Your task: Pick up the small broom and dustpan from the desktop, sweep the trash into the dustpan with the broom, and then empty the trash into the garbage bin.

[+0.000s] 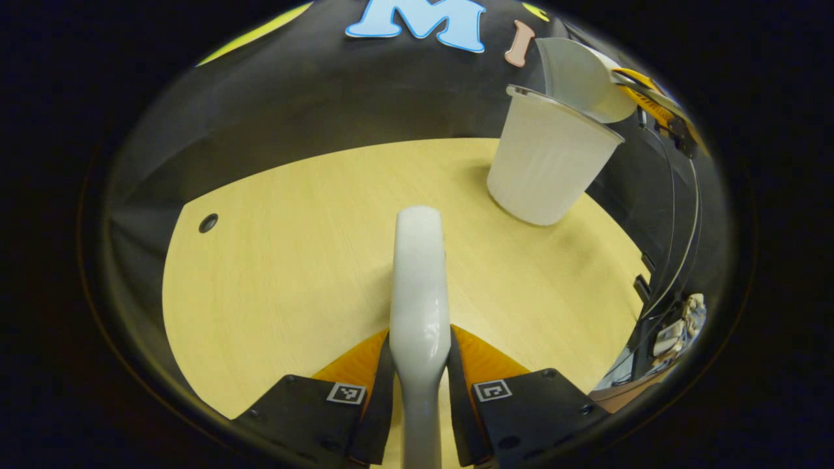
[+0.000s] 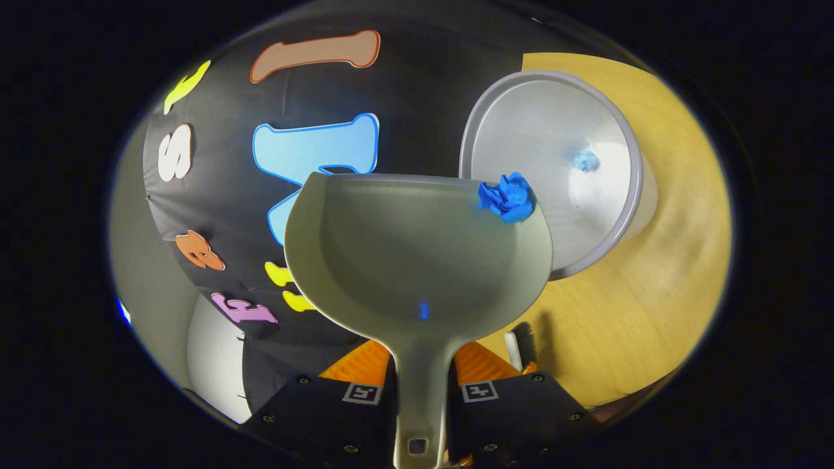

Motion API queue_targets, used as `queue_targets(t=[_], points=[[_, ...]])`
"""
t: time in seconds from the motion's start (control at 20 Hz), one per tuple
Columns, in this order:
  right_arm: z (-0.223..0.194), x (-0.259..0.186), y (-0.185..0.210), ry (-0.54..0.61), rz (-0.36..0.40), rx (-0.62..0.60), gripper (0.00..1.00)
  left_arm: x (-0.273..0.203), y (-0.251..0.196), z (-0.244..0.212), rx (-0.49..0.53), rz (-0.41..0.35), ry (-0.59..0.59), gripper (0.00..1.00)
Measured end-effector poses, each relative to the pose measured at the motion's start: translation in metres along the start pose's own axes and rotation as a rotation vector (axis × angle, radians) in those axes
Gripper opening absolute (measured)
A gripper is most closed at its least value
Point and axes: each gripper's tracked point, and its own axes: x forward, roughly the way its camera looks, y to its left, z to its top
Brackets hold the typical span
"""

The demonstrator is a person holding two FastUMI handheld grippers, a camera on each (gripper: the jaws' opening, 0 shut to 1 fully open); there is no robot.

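In the left gripper view my left gripper [image 1: 421, 365] is shut on the small broom's white handle [image 1: 418, 273], which points out over the wooden desktop [image 1: 293, 260]. The white garbage bin [image 1: 547, 163] stands at the far right, and the dustpan [image 1: 583, 75] tips over its rim, held by the other gripper [image 1: 658, 104]. In the right gripper view my right gripper [image 2: 420, 384] is shut on the dustpan's handle [image 2: 420, 384]. The grey dustpan [image 2: 404, 254] is tilted toward the bin's mouth [image 2: 554, 130]. A crumpled blue paper ball [image 2: 508, 197] sits at the pan's lip. A smaller blue scrap [image 2: 585, 160] lies inside the bin.
A round cable hole [image 1: 208, 223] is in the desktop at the left. Cables and dark equipment [image 1: 671, 312] lie beyond the table's right edge. The booth's black cloth wall [image 2: 215, 195] stands close behind the dustpan.
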Motion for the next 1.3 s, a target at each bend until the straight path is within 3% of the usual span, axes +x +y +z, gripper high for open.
queue_targets(t=[0.1, 0.45, 0.65, 0.75, 0.8, 0.85, 1.0, 1.3], points=[[0.000, -0.001, -0.001, -0.002, -0.008, -0.008, 0.30, -0.001, -0.001, 0.000, 0.000, -0.001, -0.001, 0.43], [-0.018, 0.013, 0.007, 0.043, -0.032, -0.106, 0.30, -0.009, 0.007, -0.008, -0.027, 0.022, -0.010, 0.48], [-0.046, 0.029, 0.005, 0.106, -0.067, -0.248, 0.30, -0.020, 0.015, -0.019, -0.066, 0.046, -0.024, 0.48], [-0.057, 0.040, 0.003, 0.142, -0.088, -0.322, 0.30, -0.025, 0.019, -0.026, -0.090, 0.061, -0.029, 0.43], [-0.061, 0.045, 0.004, 0.157, -0.098, -0.359, 0.25, -0.028, 0.022, -0.031, -0.103, 0.072, -0.032, 0.46], [-0.064, 0.052, 0.005, 0.172, -0.109, -0.393, 0.30, -0.032, 0.026, -0.035, -0.115, 0.083, -0.032, 0.48], [-0.077, 0.063, 0.002, 0.213, -0.147, -0.478, 0.30, -0.044, 0.040, -0.049, -0.148, 0.121, -0.035, 0.48], [-0.110, 0.074, -0.041, 0.226, -0.292, -0.682, 0.30, -0.061, 0.059, -0.077, -0.194, 0.175, -0.025, 0.48]])
